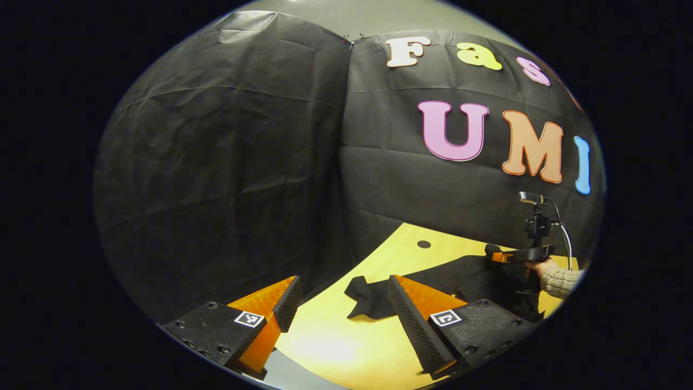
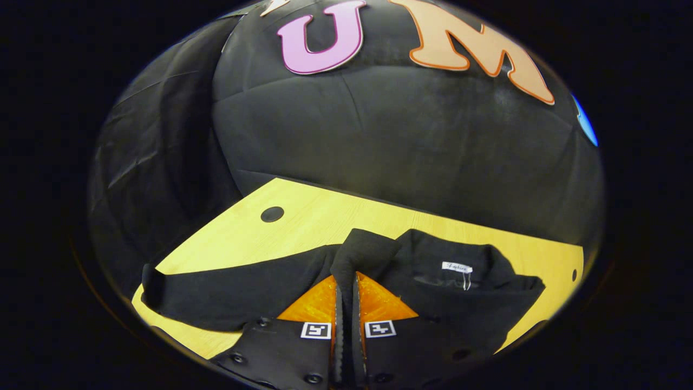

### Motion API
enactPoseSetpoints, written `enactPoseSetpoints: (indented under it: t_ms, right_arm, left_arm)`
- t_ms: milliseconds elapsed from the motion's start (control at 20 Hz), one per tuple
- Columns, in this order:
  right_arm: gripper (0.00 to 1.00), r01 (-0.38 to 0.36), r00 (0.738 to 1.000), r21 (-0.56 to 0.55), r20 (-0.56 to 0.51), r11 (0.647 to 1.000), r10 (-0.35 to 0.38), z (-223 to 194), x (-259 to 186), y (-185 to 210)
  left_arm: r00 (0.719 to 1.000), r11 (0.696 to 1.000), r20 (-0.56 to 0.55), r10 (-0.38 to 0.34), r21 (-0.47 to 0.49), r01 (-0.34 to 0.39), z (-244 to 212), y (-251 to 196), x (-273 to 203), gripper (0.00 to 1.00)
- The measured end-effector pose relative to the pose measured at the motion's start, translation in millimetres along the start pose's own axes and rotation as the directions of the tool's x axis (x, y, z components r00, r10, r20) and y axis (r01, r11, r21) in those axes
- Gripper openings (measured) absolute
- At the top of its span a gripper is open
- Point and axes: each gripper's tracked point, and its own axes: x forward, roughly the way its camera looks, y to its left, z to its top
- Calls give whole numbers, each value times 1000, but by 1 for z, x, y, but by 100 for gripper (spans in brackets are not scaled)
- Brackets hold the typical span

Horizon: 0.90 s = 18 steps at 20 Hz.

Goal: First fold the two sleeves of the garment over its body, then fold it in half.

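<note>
A small white tag point(image 2: 456, 267) is sitting inside the collar of the garment point(image 2: 487, 309), at two o'clock from the right gripper point(image 2: 346, 278). Its script is showing too small to read. Square black-and-white coded markers point(image 2: 315, 330) are sitting on the finger bases, bearing no letters.

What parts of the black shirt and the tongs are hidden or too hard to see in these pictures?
- Shirt, right gripper view: its lower part is cut off by the picture's edge and hidden behind the right tongs.
- Label at the collar, right gripper view: too small to read.
- Shirt, left gripper view: partly hidden behind a finger of the left tongs.
- Right tongs, left gripper view: too small and far off to show their grip.
</note>
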Motion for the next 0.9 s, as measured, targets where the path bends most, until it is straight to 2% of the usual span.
enactPoseSetpoints:
  t_ms: [50,100,300,450,550,700,900]
  right_arm:
    - [12,-8,1000,18,-5,1000,8,0,-2,-2]
    - [27,-9,1000,27,-7,1000,10,0,-5,-5]
    - [100,30,1000,-19,4,999,-30,5,-6,-34]
    - [100,58,998,-49,-21,997,-60,-1,-27,-50]
    - [100,79,997,-53,13,995,-78,6,-49,-64]
    - [100,108,992,-46,78,993,-104,18,-105,-82]
    - [100,147,973,19,178,989,-148,7,-183,-102]
  left_arm:
    - [1000,1000,-9,1,0,-1,-3,1,2,96]
    - [1000,1000,-13,-3,-1,3,-4,1,6,95]
    - [999,999,-19,-47,2,47,-4,-13,23,95]
    - [996,996,-28,-89,-4,89,-9,-31,38,95]
    - [993,993,-36,-116,-5,115,-17,-43,48,95]
    - [988,991,-80,-133,13,134,-42,-53,65,95]
    - [977,989,-159,-139,22,145,-79,-65,81,96]
